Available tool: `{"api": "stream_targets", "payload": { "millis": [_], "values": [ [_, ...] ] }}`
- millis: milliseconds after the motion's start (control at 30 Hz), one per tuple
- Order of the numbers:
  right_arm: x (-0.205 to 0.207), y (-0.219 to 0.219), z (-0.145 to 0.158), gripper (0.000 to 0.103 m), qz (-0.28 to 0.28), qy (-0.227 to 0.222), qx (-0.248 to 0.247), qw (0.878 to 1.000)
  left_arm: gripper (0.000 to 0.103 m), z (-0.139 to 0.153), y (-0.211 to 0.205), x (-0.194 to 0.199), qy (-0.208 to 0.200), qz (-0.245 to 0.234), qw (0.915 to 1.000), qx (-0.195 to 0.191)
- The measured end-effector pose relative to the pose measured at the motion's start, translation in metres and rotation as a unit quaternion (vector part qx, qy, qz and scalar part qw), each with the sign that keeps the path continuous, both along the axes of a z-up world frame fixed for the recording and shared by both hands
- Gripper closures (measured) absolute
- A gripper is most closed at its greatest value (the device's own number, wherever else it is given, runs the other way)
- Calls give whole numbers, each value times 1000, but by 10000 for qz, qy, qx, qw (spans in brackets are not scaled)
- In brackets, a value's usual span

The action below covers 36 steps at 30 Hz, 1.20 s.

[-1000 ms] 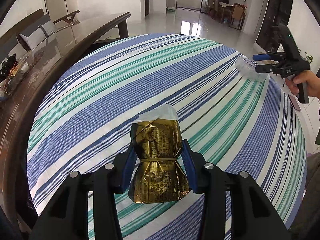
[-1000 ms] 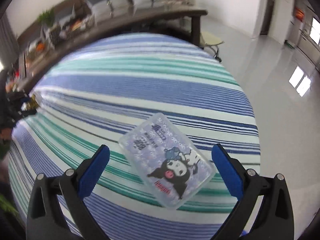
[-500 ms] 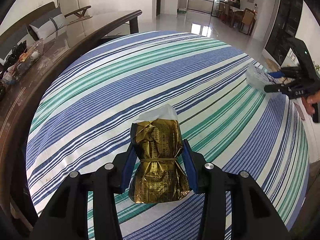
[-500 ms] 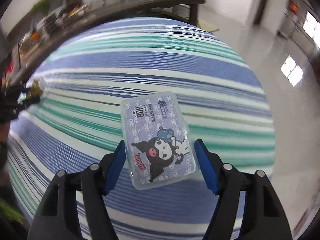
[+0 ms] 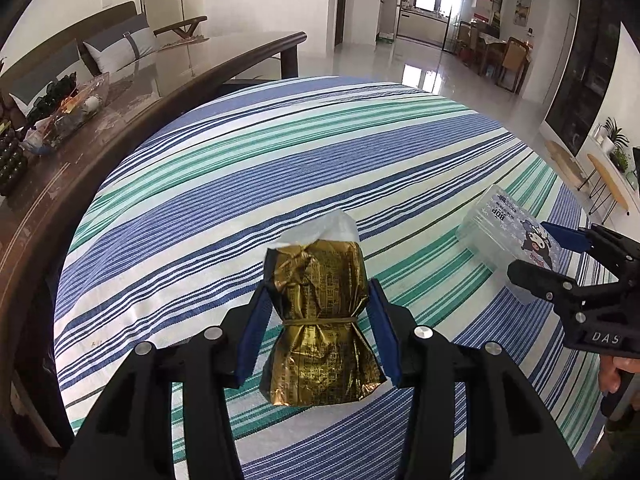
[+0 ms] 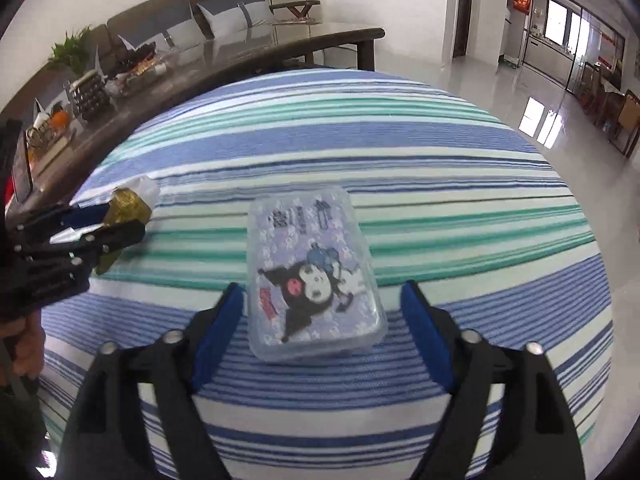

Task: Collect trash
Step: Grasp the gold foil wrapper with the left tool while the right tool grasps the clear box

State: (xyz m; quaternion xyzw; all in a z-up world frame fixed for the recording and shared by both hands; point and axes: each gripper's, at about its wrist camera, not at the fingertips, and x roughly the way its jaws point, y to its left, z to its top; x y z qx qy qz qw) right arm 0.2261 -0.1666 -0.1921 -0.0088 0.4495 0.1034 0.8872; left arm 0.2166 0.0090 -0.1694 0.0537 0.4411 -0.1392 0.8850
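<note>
While both pieces lie near together on the striped blue-green tablecloth (image 5: 248,168), the left gripper (image 5: 318,330), jaws opening, straddles the crinkled gold foil wrapper (image 5: 320,320); the right gripper (image 6: 322,330), widening, frees the clear cartoon-printed plastic box (image 6: 312,272).

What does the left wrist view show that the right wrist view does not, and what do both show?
Only the left wrist view: the whole gold bag between the opening left tool, and a dining area far behind. Only the right wrist view: the full cartoon lid of the clear box between the opening right tool, a sofa and a plant. Both: the striped cloth, the dark table, bag, box, and the other tool.
</note>
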Motion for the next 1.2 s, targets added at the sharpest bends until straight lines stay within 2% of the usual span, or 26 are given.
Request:
{"api": "stream_targets", "payload": {
  "millis": [33, 67, 100, 200, 367, 467, 600, 700, 833, 933, 1067, 1100, 1133, 1167, 1200],
  "values": [
    [-2, -2, -2, 14, -14, 25, -95, 10000, 39, -1, 1, 0, 11, 11, 10000, -10],
    [-4, -5, -3, 14, -12, 47, -194, 9998, 24, -2, 3, -2, 6, 32, 10000, -15],
    [-6, -7, -5, 13, -2, 81, -252, 9997, 15, -3, 5, -4, -14, 47, 10000, -14],
    [-11, -13, -12, 11, 47, 234, -306, 9992, 11, -7, 7, -7, 31, 27, 10000, 33],
    [-20, -20, -15, 9, 36, 166, -219, 9996, 7, -20, 5, -12, 161, -74, 9995, 249],
    [-22, -20, -15, 8, 33, 148, -206, 9997, 5, -21, 5, -12, 199, -115, 9995, 235],
    [-21, -18, -16, 7, 87, 163, -214, 9996, 5, -22, 6, -13, 212, -143, 9995, 208],
    [-16, -20, -12, 7, 231, 355, -145, 9990, 5, -21, 6, -12, 267, -240, 9991, 206],
    [3, -18, 9, 7, 325, 383, -20, 9987, 5, -11, 10, -5, 350, -454, 9983, -41],
    [21, 0, 14, 7, 635, 670, -76, 9957, 5, -4, 4, -2, 283, -584, 9979, 56],
    [40, 17, 8, 8, 694, 926, -416, 9924, 17, -5, -7, 3, 343, -659, 9970, 195],
    [42, 18, 6, 10, 684, 991, -376, 9920, 22, -7, -9, 4, 372, -653, 9969, 214],
    [44, 19, 5, 29, 693, 1048, -326, 9915, 25, -8, -10, 5, 400, -646, 9968, 231],
    [44, 17, 6, 42, 648, 1089, -292, 9915, 32, -9, -11, 5, 411, -643, 9968, 236],
    [43, 15, 8, 42, 572, 1094, -258, 9920, 43, -10, -11, 6, 422, -636, 9967, 257]
  ]
}}
